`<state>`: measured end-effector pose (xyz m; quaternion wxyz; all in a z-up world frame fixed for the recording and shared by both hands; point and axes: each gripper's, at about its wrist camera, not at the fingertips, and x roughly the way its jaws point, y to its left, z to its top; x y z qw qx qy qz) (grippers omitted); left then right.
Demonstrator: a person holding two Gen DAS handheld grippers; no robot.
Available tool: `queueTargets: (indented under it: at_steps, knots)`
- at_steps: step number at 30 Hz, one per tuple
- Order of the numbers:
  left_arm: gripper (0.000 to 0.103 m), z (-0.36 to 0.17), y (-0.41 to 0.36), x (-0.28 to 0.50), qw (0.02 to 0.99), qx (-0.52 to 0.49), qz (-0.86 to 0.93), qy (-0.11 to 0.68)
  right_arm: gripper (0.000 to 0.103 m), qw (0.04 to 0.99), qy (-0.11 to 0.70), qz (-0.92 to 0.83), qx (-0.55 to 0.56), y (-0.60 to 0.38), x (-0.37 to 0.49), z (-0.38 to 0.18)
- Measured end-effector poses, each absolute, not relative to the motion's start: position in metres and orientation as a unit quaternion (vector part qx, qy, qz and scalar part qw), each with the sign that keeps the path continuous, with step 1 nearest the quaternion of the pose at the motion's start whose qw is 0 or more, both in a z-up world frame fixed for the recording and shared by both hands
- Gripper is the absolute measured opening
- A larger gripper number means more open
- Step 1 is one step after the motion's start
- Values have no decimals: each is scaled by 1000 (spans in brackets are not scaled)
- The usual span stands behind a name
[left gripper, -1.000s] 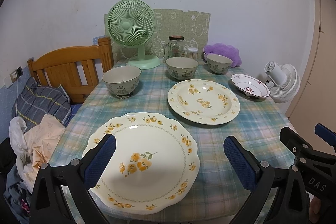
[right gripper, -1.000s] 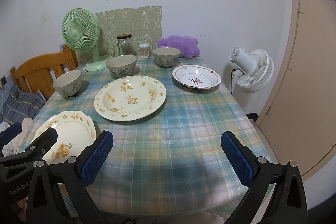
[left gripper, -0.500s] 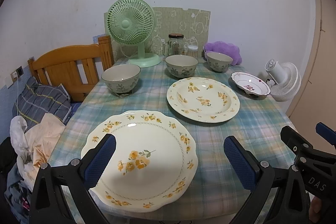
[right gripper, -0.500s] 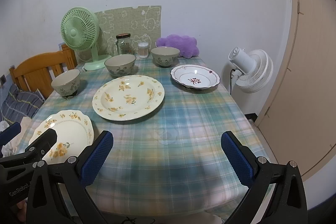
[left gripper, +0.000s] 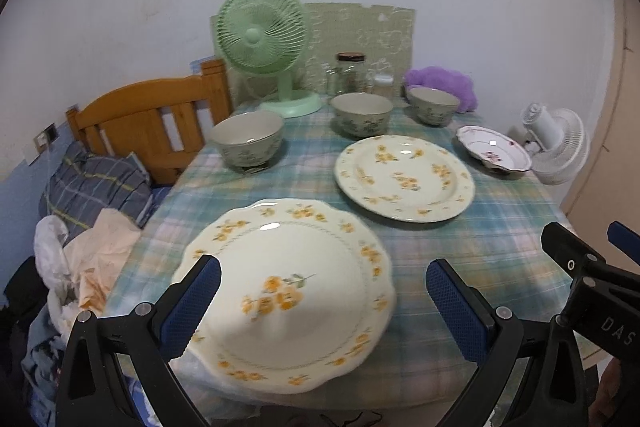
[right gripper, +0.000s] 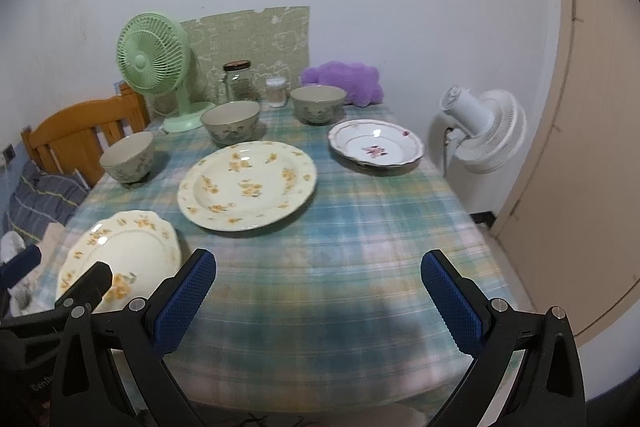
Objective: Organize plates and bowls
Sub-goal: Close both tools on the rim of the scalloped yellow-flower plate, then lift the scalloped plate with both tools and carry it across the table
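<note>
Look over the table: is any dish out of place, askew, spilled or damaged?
One thing stands out: the scalloped yellow-flower plate juts past the near edge of the table. The other plates and the three bowls sit fully on the cloth, with no spills or visible damage.

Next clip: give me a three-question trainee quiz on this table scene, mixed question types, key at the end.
1. How many bowls stand on the table?
2. True or false: the left hand-held gripper is shut on the scalloped plate.
3. Which dish lies nearest the white fan: A) round yellow-flowered plate, B) red-patterned dish, C) scalloped plate?

Key: 1) three; 2) false, it is open, as is the right hand-held gripper; 3) B.
</note>
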<state>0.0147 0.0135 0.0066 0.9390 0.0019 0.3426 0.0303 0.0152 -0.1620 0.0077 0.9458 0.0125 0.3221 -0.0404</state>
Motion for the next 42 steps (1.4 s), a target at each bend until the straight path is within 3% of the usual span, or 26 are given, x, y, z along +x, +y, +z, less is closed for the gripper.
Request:
queueTargets:
  at_steps: [13, 22, 30, 35, 42]
  knots:
    - [102, -6, 82, 54, 922, 3, 65, 381, 103, 935, 354, 0, 11, -90, 61, -1]
    - [100, -45, 113, 101, 900, 8, 20, 436, 96, 915, 402, 13, 8, -36, 107, -35]
    - [93, -77, 123, 124, 881, 7, 4, 473, 84, 892, 451, 20, 12, -12, 136, -75]
    - [82, -88, 125, 134, 869, 4, -22, 494, 79, 883, 470, 18, 11, -4, 147, -86]
    - [81, -86, 128, 136, 867, 9, -38, 497, 78, 870, 492, 2, 19, -5, 156, -96]
